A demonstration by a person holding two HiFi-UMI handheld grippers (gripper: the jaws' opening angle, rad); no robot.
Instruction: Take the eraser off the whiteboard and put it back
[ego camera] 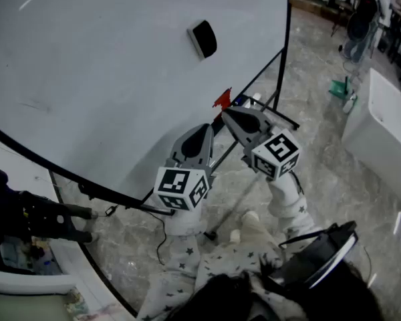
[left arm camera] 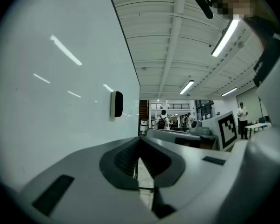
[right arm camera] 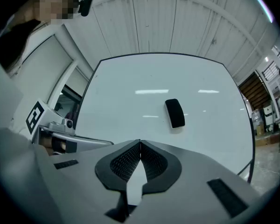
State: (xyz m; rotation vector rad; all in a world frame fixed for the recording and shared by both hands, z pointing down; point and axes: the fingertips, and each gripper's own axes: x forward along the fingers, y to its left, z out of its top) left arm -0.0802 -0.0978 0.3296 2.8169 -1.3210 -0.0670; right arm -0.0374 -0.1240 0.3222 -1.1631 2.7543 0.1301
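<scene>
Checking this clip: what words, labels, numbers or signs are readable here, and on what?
No readable text in any view.
Whiteboard: blank, only faint smudges.
Eraser: no label visible.
Marker cubes: black-and-white square patterns, no letters or numbers.

both grippers closed, nothing held

left gripper (ego camera: 202, 136) sits about level, jaws together, nothing between the pads. right gripper (ego camera: 228, 116) is tipped slightly up, jaws also pressed together and empty. the two are side by side with tips close, the right one a bit further forward. left forearm (ego camera: 184, 259) and right forearm (ego camera: 289, 202) reach out in star-print sleeves.
</scene>
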